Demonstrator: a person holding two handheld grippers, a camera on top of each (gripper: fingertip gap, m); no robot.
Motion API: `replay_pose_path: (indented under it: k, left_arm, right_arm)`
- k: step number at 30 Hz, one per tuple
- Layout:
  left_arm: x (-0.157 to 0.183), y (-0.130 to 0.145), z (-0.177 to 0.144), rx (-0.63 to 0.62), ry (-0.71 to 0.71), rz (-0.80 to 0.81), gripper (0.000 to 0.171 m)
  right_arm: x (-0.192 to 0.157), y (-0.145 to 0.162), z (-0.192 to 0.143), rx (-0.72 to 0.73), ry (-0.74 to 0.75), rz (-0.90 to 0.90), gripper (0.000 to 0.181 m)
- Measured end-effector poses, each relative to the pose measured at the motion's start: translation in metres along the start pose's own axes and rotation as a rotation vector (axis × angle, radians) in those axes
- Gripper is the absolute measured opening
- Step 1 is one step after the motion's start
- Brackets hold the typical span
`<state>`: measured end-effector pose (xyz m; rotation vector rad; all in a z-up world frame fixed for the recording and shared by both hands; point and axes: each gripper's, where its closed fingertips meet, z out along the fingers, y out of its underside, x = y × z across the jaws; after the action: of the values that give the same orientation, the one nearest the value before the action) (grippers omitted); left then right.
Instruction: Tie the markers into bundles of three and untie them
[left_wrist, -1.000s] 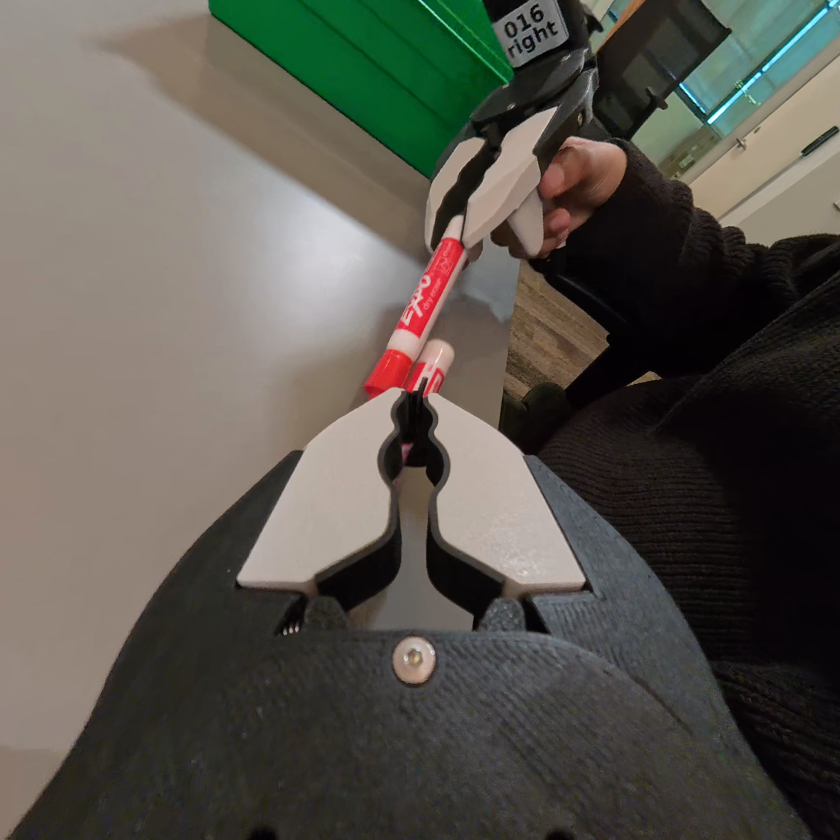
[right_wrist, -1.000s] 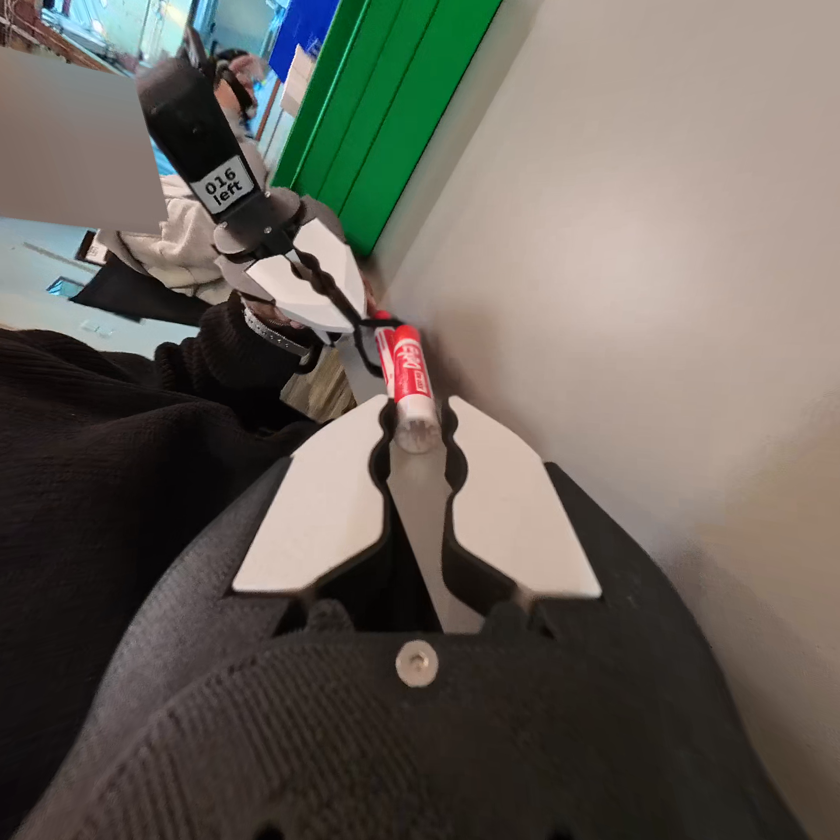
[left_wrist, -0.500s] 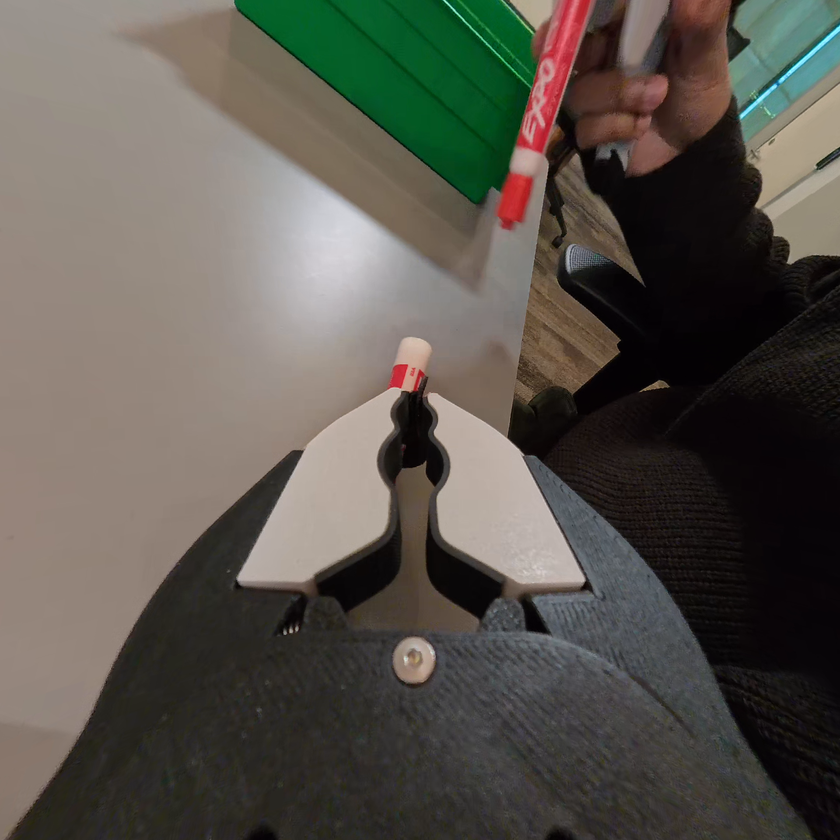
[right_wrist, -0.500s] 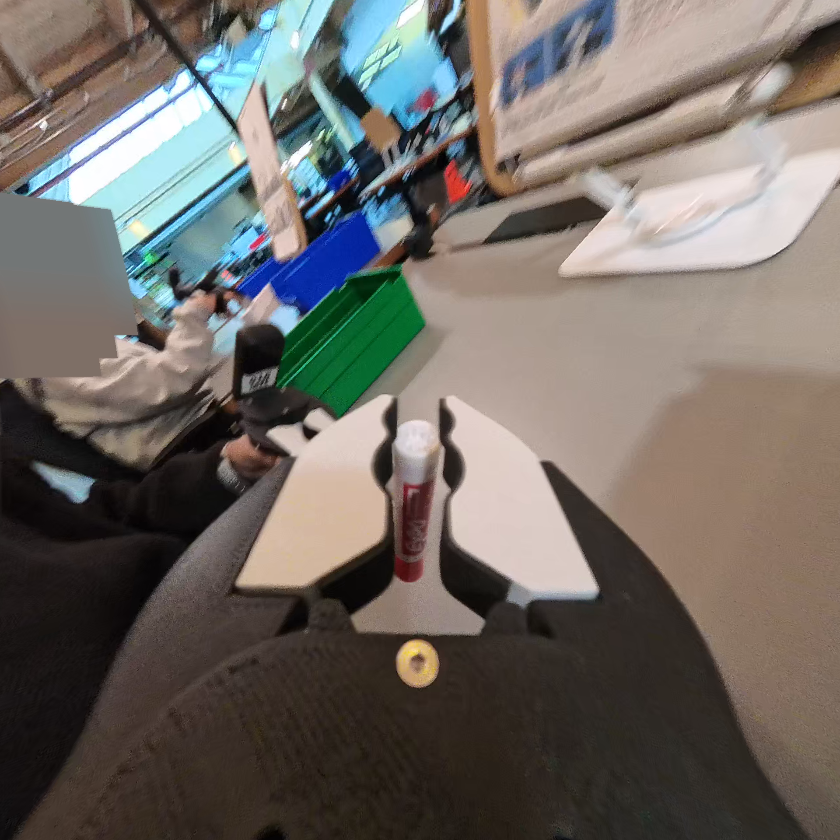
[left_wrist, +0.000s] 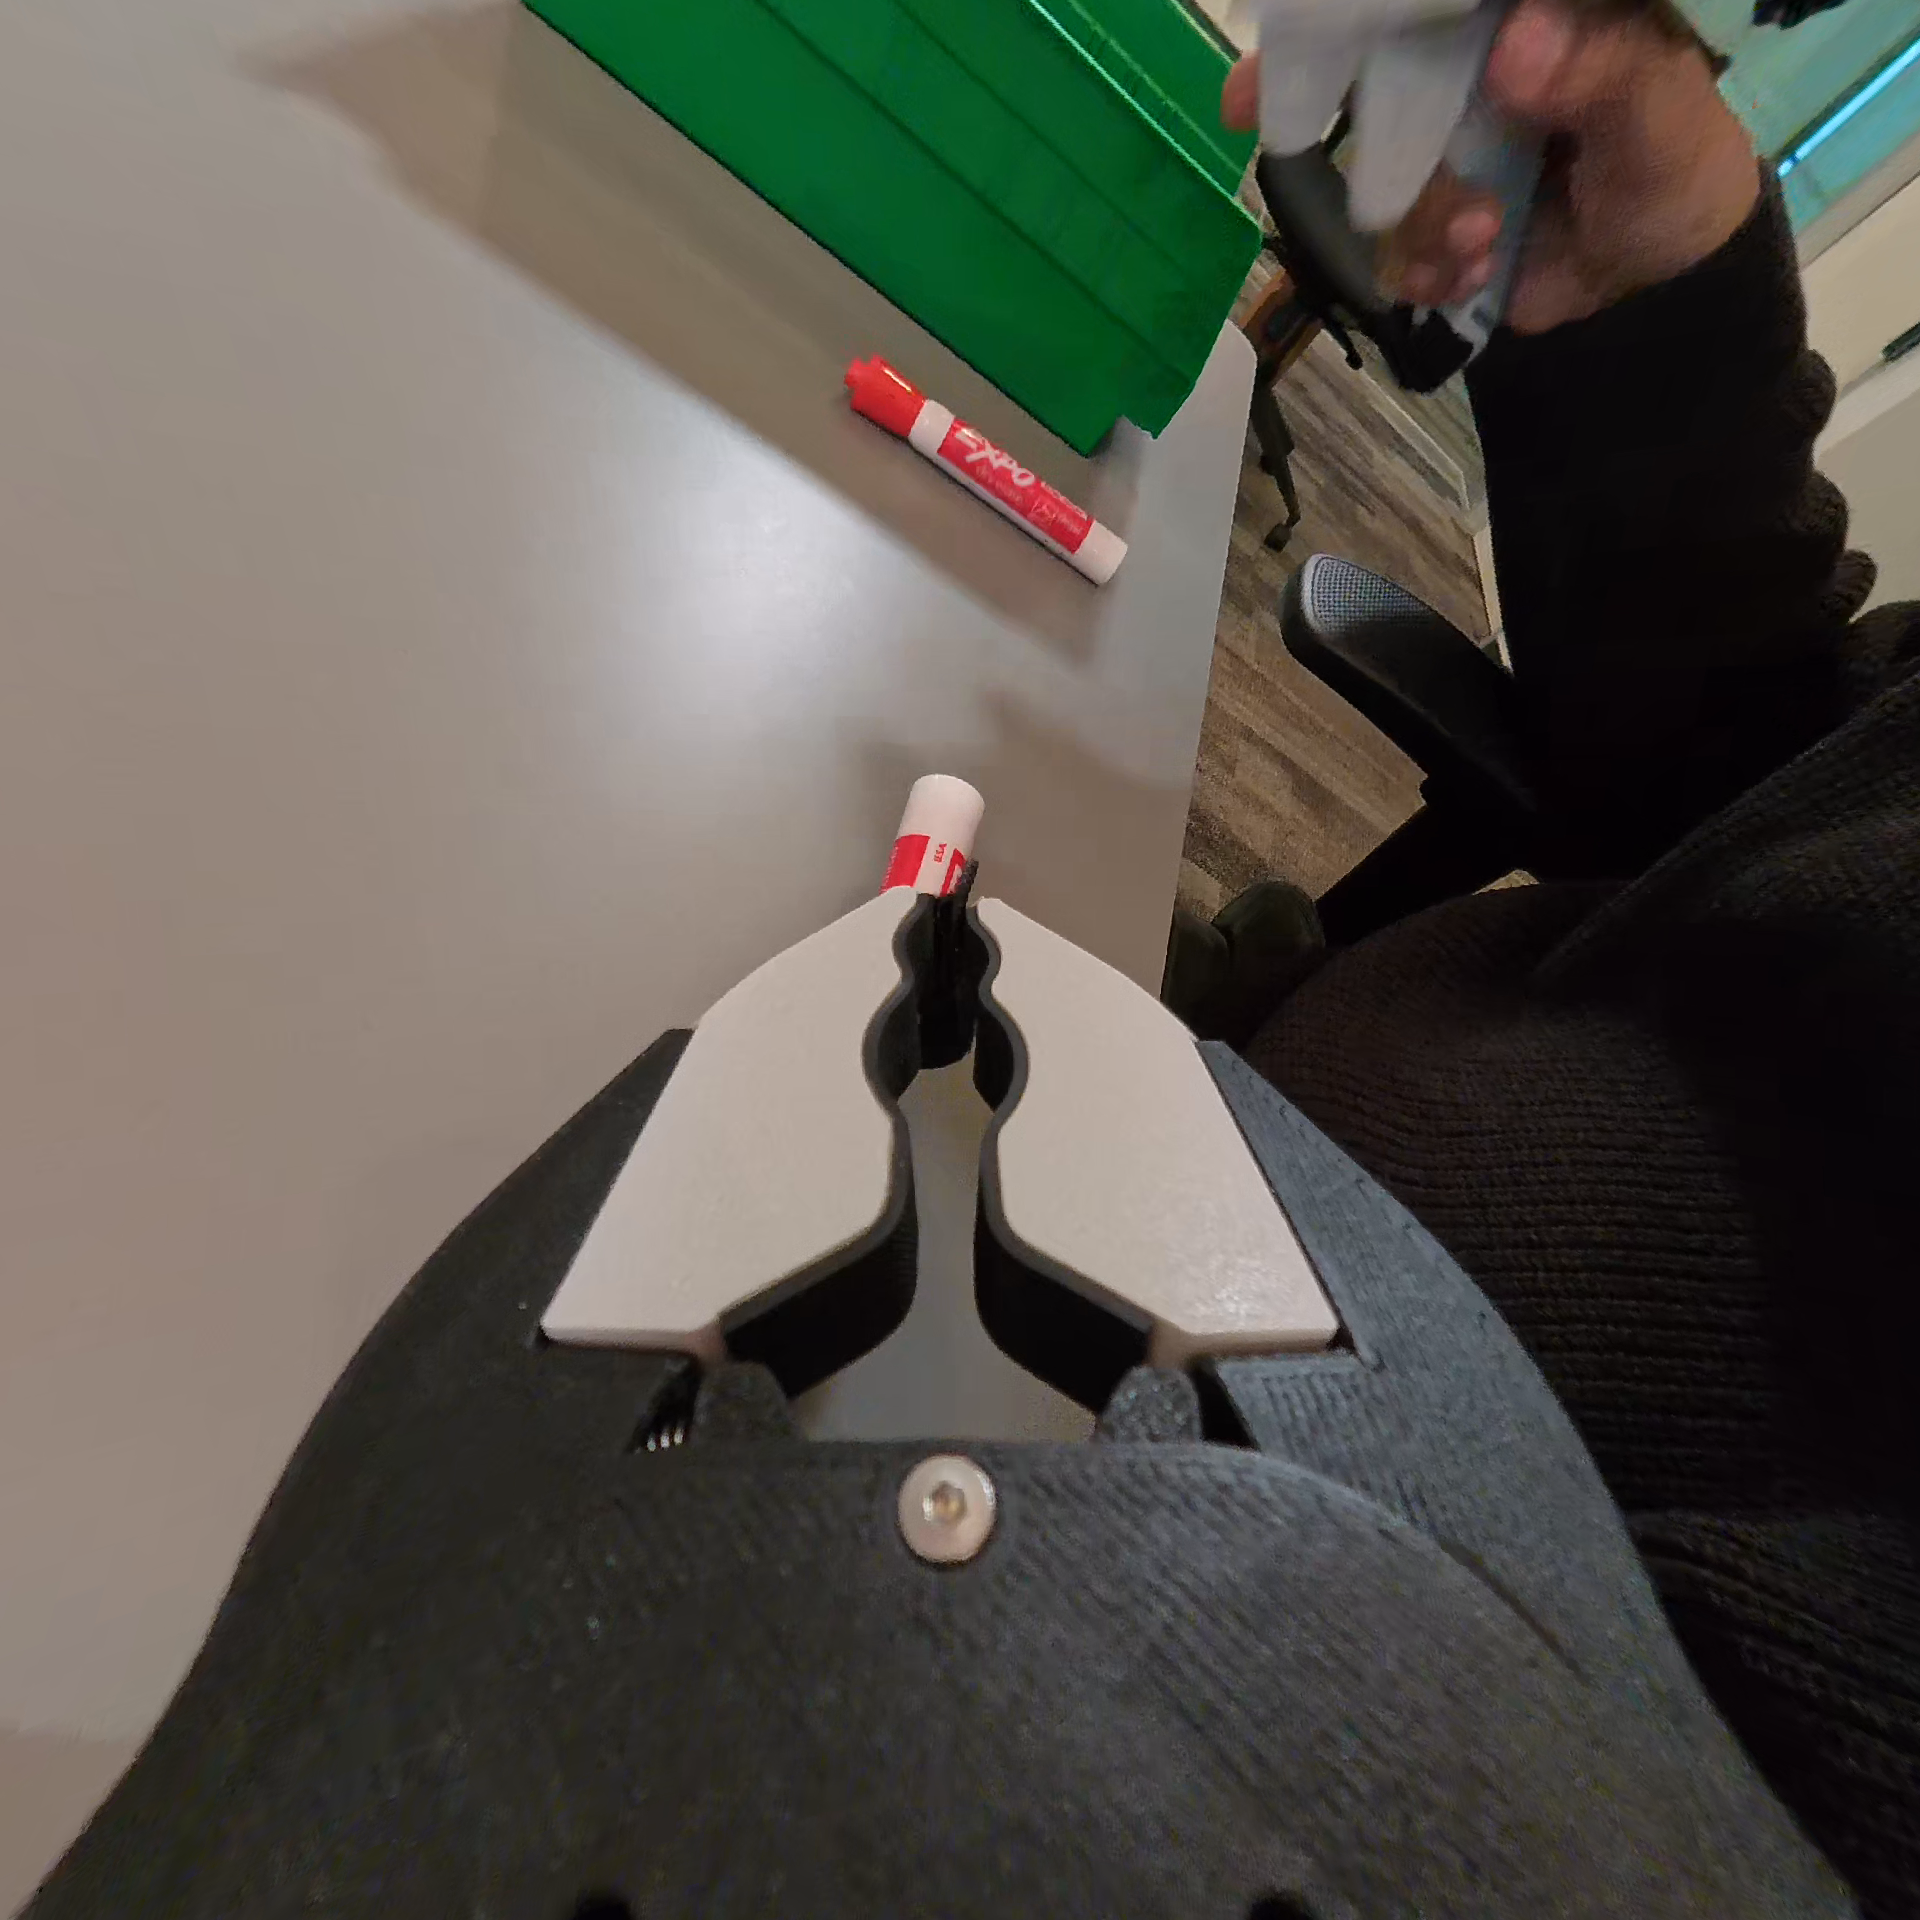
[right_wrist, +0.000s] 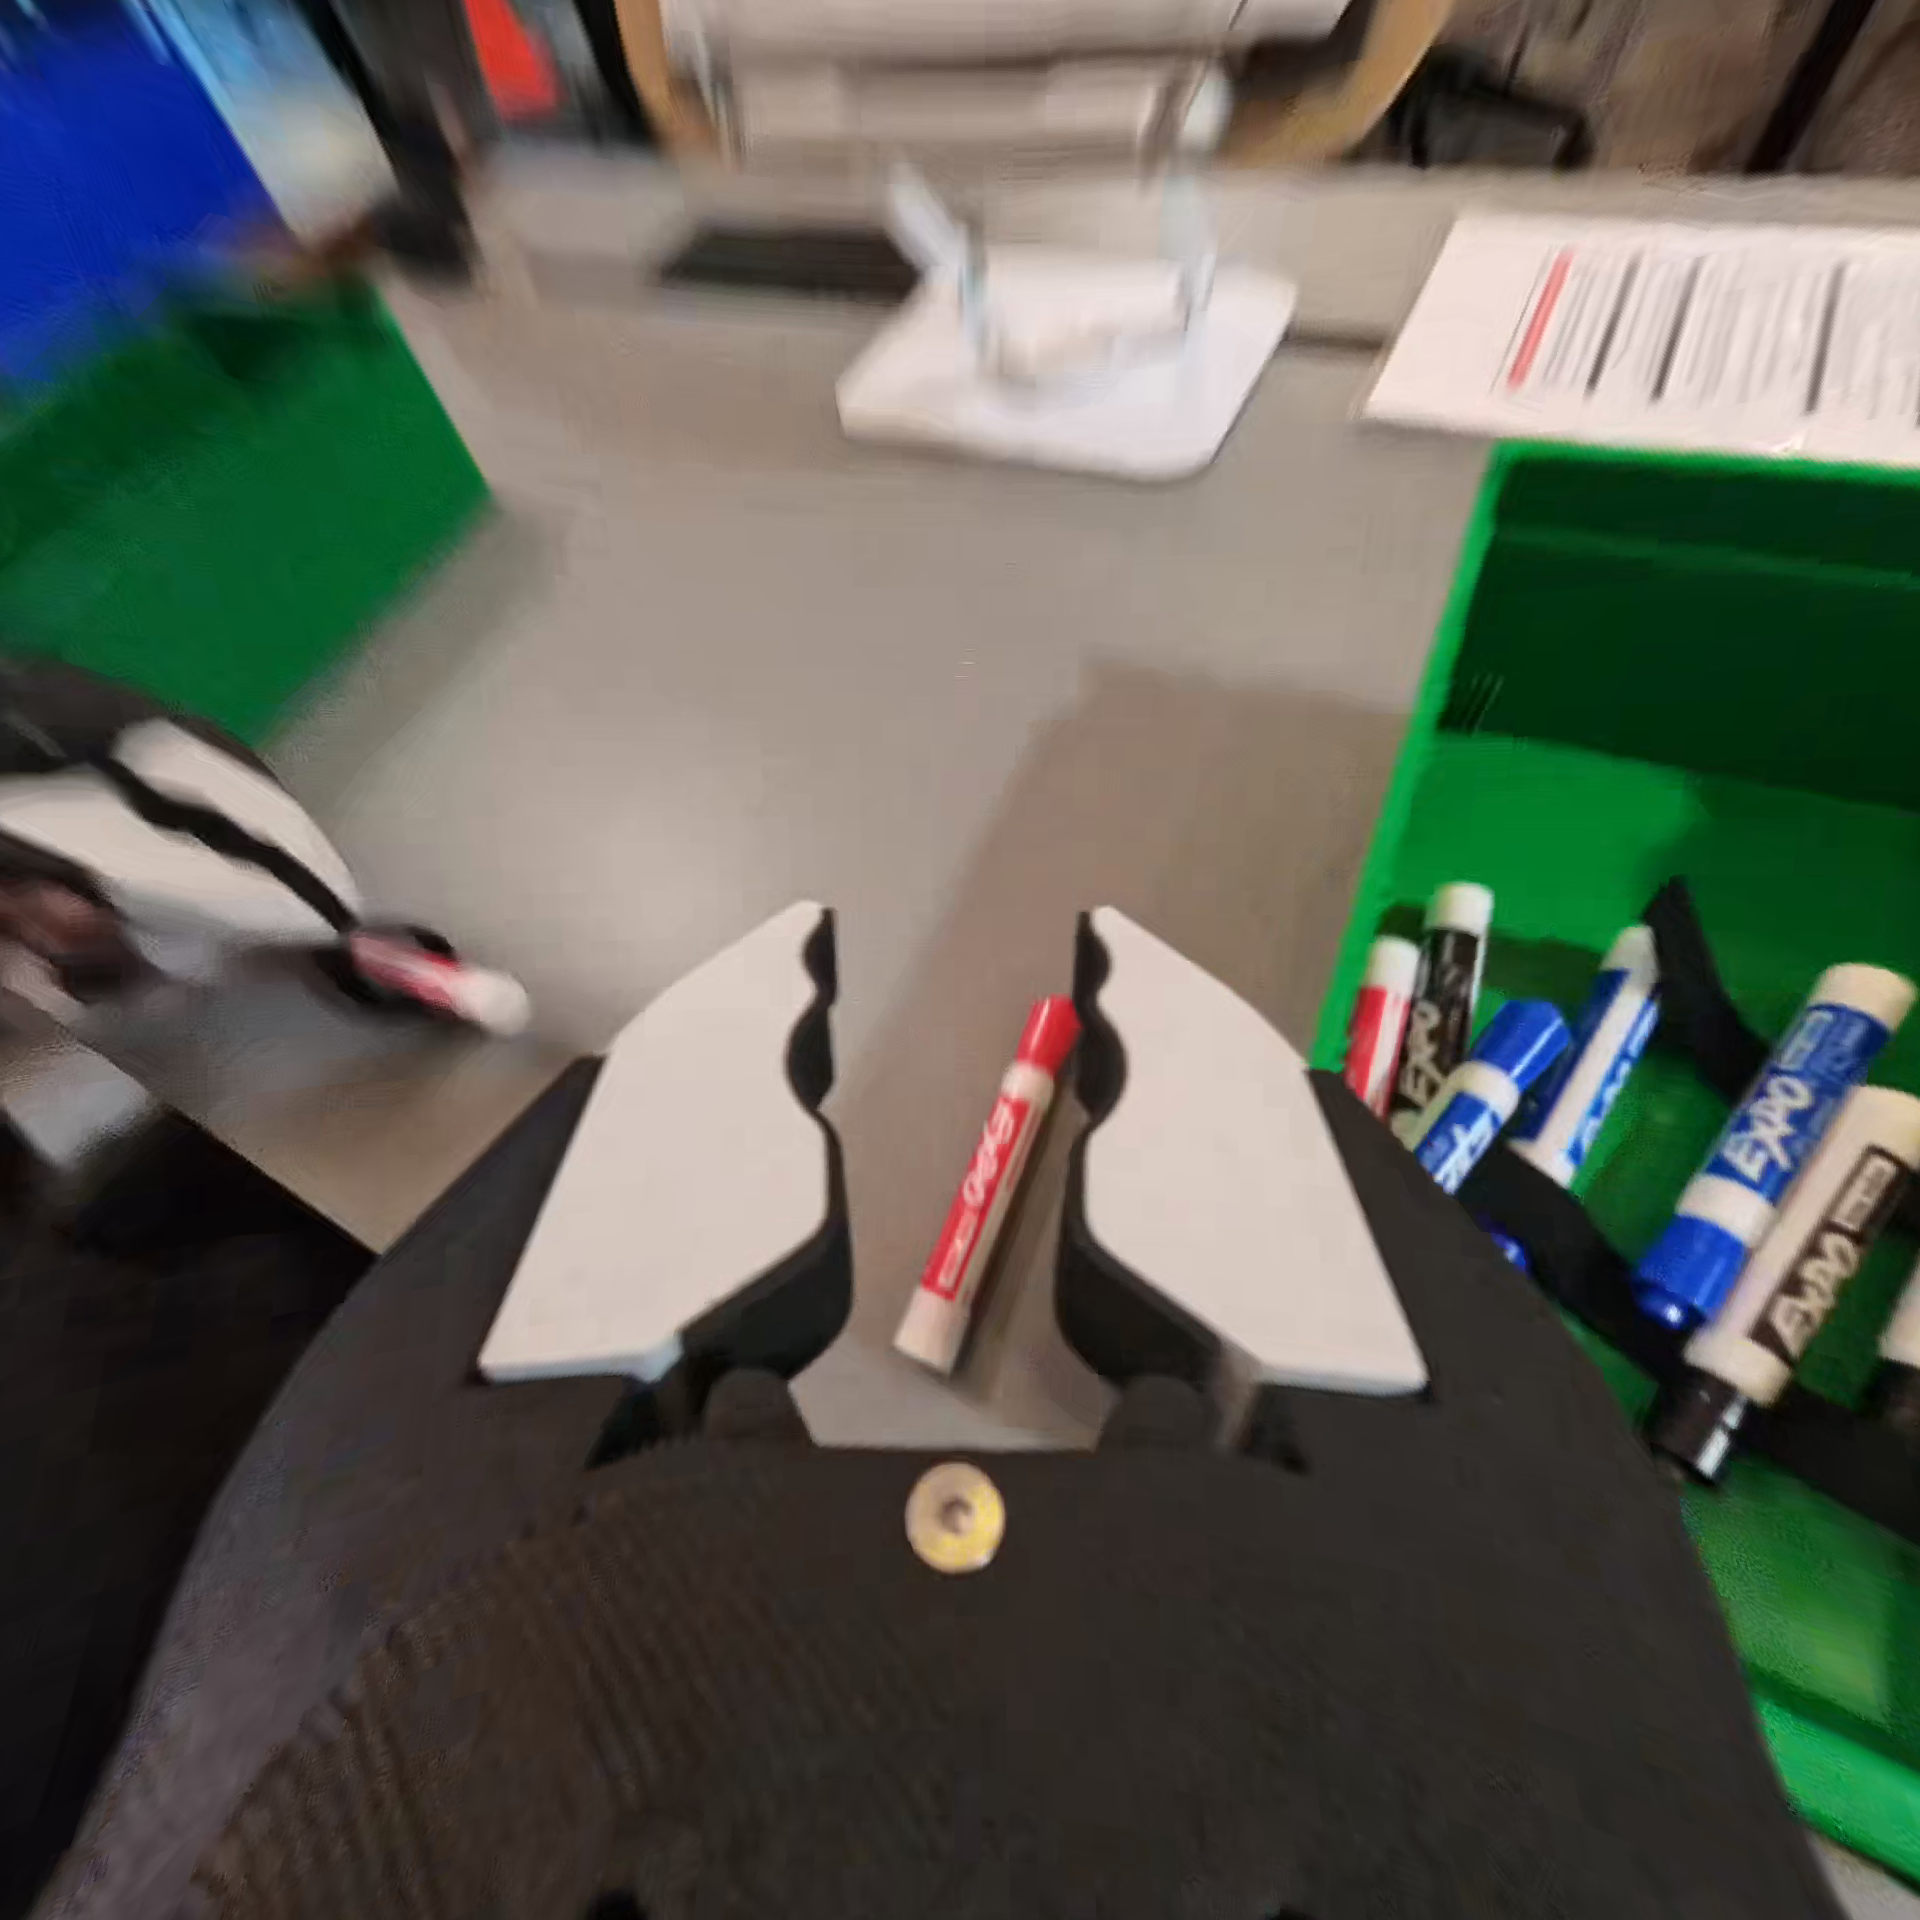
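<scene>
A plain grey table (left_wrist: 436, 644) carried everything. A red marker (left_wrist: 982, 468) with its cap on lay flat on it near the table's front edge, just beside a green bin (left_wrist: 935, 177) that stood on the surface farther back. In the right wrist view the same marker (right_wrist: 987, 1174) lay between two green bins, one at the far left (right_wrist: 208, 540) and one at the right (right_wrist: 1621, 790). Farther off on the table stood a white base plate (right_wrist: 1070, 384), blurred, and a printed sheet (right_wrist: 1662, 332) lay at the far right.
</scene>
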<state>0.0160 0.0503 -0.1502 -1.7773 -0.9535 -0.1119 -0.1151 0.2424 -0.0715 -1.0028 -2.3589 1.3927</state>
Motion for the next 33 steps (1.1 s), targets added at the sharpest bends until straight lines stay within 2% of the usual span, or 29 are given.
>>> replay_pose_path:
  k: [1,3,6,7,8,10,12,15,18,19,22,25,29,30,31,32,33]
  left_arm:
    - [0.001,0.0,0.001,-0.005,0.001,0.004,0.005]
    - [0.001,0.001,0.002,-0.01,0.001,0.012,0.005]
    - [0.002,0.0,0.002,-0.009,0.006,0.014,0.005]
    - [0.002,0.001,0.002,-0.008,0.009,0.012,0.005]
    - [0.003,0.0,0.001,-0.007,0.012,0.01,0.005]
    - [0.003,0.001,0.001,-0.006,0.021,0.006,0.005]
    - [0.003,0.002,0.0,-0.009,0.023,0.006,0.006]
    - [0.004,0.001,-0.001,0.001,0.03,0.006,0.005]
    - [0.004,0.001,-0.003,0.004,0.028,0.005,0.005]
    - [0.005,0.001,-0.003,0.005,0.028,0.004,0.005]
    - [0.005,0.002,-0.003,0.002,0.03,0.001,0.005]
    - [0.006,0.003,-0.002,-0.003,0.028,0.005,0.006]
    - [0.005,0.003,-0.002,-0.003,0.028,0.001,0.005]
    - [0.005,0.003,-0.002,-0.003,0.028,0.0,0.005]
    - [0.005,0.004,-0.002,-0.004,0.028,-0.001,0.005]
    - [0.005,0.004,-0.002,-0.004,0.027,0.0,0.005]
    - [0.005,0.004,-0.002,-0.004,0.027,0.001,0.006]
  right_arm:
    - [-0.008,0.016,0.013,-0.079,0.054,-0.077,0.05]
    - [-0.015,0.049,0.033,-0.196,0.147,-0.156,0.047]
    - [0.003,0.106,0.048,-0.388,0.296,-0.162,0.045]
    - [0.011,0.115,0.047,-0.449,0.342,-0.159,0.045]
    - [0.018,0.115,0.044,-0.457,0.394,-0.152,0.044]
    - [0.018,0.11,0.043,-0.424,0.389,-0.132,0.028]
    - [0.021,0.116,0.044,-0.457,0.387,-0.108,0.025]
    - [0.027,0.122,0.045,-0.511,0.421,-0.134,0.03]
    - [0.038,0.106,0.038,-0.427,0.509,-0.206,0.04]
    - [0.041,0.103,0.035,-0.41,0.532,-0.212,0.038]
    - [0.056,0.122,0.029,-0.541,0.608,-0.219,0.039]
    - [0.065,0.128,0.026,-0.612,0.697,-0.268,0.03]
    - [0.055,0.125,0.029,-0.561,0.607,-0.211,0.025]
    - [0.046,0.126,0.033,-0.541,0.516,-0.158,0.012]
    - [0.033,0.127,0.037,-0.528,0.407,-0.099,0.009]
    - [0.032,0.124,0.036,-0.504,0.385,-0.063,0.019]
    - [0.037,0.119,0.034,-0.47,0.407,-0.04,0.021]
